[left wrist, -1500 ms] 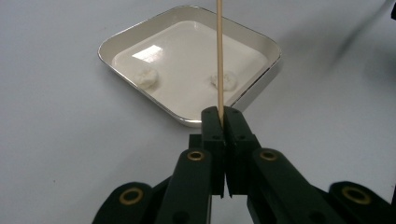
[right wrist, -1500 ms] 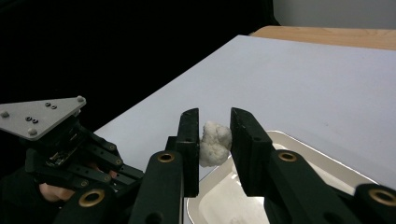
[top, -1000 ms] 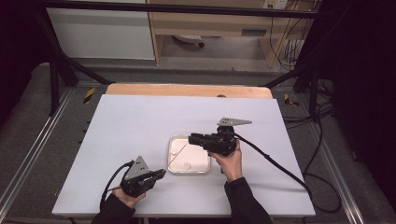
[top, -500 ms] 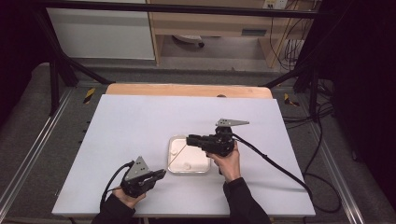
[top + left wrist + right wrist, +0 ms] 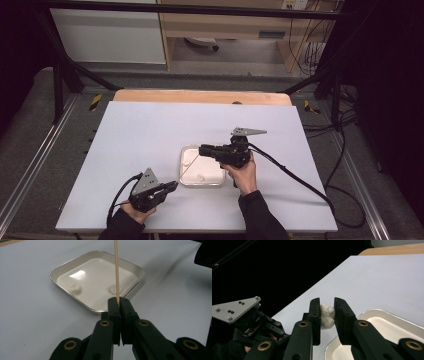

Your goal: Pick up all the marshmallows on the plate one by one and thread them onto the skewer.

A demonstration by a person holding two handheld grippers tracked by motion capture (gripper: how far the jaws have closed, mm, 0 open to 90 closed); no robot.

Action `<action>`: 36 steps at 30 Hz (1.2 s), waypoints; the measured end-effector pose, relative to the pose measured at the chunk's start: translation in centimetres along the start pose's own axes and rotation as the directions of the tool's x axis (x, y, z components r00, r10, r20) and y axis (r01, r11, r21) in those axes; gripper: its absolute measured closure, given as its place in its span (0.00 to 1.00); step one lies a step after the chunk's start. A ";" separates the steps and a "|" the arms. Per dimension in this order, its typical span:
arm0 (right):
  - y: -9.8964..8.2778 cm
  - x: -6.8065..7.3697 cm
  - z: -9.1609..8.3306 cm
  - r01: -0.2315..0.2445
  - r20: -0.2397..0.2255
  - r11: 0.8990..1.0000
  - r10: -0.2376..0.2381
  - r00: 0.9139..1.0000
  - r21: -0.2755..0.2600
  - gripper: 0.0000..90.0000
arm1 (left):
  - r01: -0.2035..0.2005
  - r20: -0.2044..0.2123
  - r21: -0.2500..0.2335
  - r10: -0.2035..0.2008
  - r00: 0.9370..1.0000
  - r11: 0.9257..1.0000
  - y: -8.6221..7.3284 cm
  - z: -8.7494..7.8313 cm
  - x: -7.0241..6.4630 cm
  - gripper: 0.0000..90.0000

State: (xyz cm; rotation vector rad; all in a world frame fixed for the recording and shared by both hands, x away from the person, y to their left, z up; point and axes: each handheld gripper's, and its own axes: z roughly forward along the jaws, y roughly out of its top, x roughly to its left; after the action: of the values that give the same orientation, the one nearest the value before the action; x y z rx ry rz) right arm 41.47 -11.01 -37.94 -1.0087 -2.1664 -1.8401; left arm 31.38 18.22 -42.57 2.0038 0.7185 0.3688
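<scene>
A square metal tray [image 5: 202, 184] sits on the white table, right of centre. In the left gripper view two white fluffy lumps [image 5: 75, 288] lie in the tray [image 5: 72, 262]. My left gripper [image 5: 172, 186] rests low at the tray's front left corner, shut [image 5: 119, 300] on a thin wooden skewer [image 5: 115, 270] that slants up over the tray [image 5: 189, 167]. My right gripper [image 5: 202, 149] hovers above the tray's far edge, pointing left. Its jaws [image 5: 327, 301] are shut on a third white lump [image 5: 327, 315], close to the skewer's upper end.
The white table sheet [image 5: 150, 130] has bare room to the left and behind the tray. A wooden strip [image 5: 200, 96] runs along the far edge. The right gripper's cable [image 5: 295, 175] trails off to the right. Dark frame bars and floor surround the table.
</scene>
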 end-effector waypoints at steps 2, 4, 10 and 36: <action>0.1 0.1 -0.2 0.007 0.001 1.000 -0.007 1.000 -0.002 0.85 | 0.000 0.002 -0.004 0.000 1.000 1.000 0.0 0.0 0.0 0.98; 0.3 0.2 -0.5 0.018 0.011 1.000 -0.018 1.000 -0.012 0.85 | -0.007 0.000 0.003 0.007 1.000 1.000 0.0 0.0 0.0 0.98; 0.7 0.3 -0.9 0.020 0.008 0.999 -0.019 1.000 -0.037 0.85 | -0.008 0.002 -0.008 0.008 1.000 1.000 0.0 0.0 -0.1 0.98; -0.6 0.5 0.4 -0.033 -0.048 0.995 0.028 0.998 -0.098 0.89 | 0.015 -0.026 -0.081 -0.018 1.000 0.997 -0.3 -0.3 -0.5 0.98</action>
State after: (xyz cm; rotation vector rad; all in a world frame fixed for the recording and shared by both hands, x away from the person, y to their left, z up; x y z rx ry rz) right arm 40.86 -10.45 -38.27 -1.0013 -2.0406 -1.9541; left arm 30.69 18.21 -42.65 1.9185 0.7253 0.4097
